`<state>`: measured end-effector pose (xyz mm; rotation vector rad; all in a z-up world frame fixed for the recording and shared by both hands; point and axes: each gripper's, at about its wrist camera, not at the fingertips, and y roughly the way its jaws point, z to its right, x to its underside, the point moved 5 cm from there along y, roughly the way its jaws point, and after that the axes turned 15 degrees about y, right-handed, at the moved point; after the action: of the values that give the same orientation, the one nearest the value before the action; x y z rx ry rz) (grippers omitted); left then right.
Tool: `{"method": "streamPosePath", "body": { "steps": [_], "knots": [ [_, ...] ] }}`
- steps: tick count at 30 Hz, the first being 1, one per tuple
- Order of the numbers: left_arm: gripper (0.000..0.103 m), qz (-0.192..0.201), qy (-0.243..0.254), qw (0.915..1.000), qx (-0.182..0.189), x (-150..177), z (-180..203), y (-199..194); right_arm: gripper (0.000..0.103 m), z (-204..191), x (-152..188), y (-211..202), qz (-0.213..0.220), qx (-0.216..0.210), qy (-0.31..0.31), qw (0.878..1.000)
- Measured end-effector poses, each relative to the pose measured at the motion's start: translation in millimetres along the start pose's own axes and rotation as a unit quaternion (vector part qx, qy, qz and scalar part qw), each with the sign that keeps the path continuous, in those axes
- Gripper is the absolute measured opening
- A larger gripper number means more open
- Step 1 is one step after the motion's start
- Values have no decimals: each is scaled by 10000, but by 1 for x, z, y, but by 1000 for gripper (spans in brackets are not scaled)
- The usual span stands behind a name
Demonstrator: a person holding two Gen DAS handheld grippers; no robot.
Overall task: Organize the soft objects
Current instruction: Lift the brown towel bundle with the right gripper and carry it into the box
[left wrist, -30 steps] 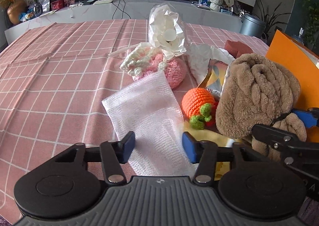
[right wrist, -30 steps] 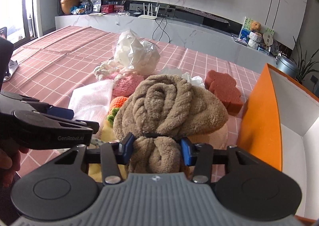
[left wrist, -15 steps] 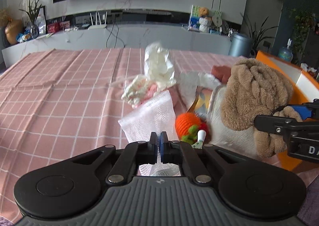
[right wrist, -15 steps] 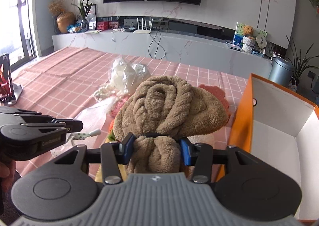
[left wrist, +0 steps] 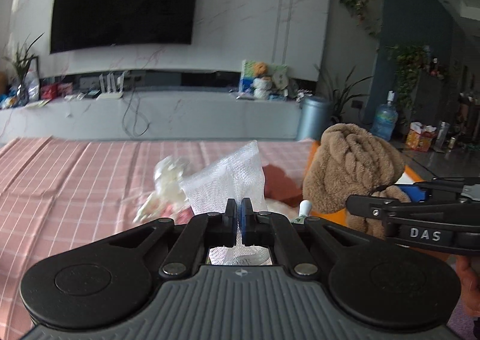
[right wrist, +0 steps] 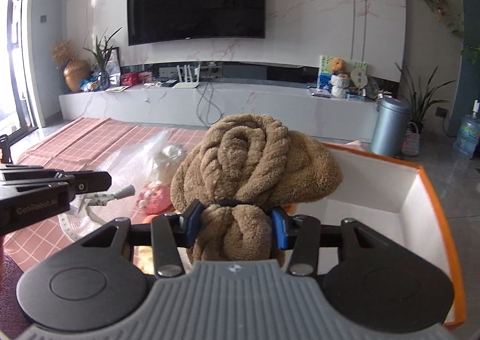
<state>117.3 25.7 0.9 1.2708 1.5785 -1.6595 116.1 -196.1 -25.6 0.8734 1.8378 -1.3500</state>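
Note:
My left gripper (left wrist: 239,208) is shut on a white mesh pouch (left wrist: 228,178), lifted off the pink checked tablecloth (left wrist: 75,178); the pouch stands up in front of the jaws and hangs below them. My right gripper (right wrist: 235,221) is shut on the narrow tied end of a rolled brown fleece bundle (right wrist: 255,160), held up beside the orange box (right wrist: 420,208). The left wrist view shows that bundle (left wrist: 354,166) at the right, with the right gripper (left wrist: 381,205) holding it. A pink and white crocheted piece (right wrist: 156,196) lies on the cloth below.
The orange box has a white inside and stands open at the table's right edge. A crumpled white plastic bag (left wrist: 168,181) and a dark red sponge (left wrist: 279,181) lie behind the pouch. Beyond the table are a grey TV console (right wrist: 210,103) and a metal bin (right wrist: 390,127).
The left gripper closed on the mesh pouch and lifted it off the cloth. The right gripper rose with the brown bundle and moved toward the orange box. Both views tilted up.

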Motion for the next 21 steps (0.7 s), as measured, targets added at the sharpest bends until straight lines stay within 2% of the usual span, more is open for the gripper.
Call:
{"method": "streamPosePath", "body": {
  "steps": [8,13,18,21],
  "knots": [
    [3,551,557,9949,639,-48,55,1,47,59,-19,-22,-76,418,327,9986],
    [3,730,884,9872,1110,-73,94,19,47,98,-27,-29,-384,745,453,9955],
    [3,715,1272,9773,1537,-88,132,41,47,127,-29,-22,-806,1010,333,9911],
    [3,503,1565,9711,1732,-91,150,61,47,142,-31,-11,-1181,1033,281,9872]
  ]
}}
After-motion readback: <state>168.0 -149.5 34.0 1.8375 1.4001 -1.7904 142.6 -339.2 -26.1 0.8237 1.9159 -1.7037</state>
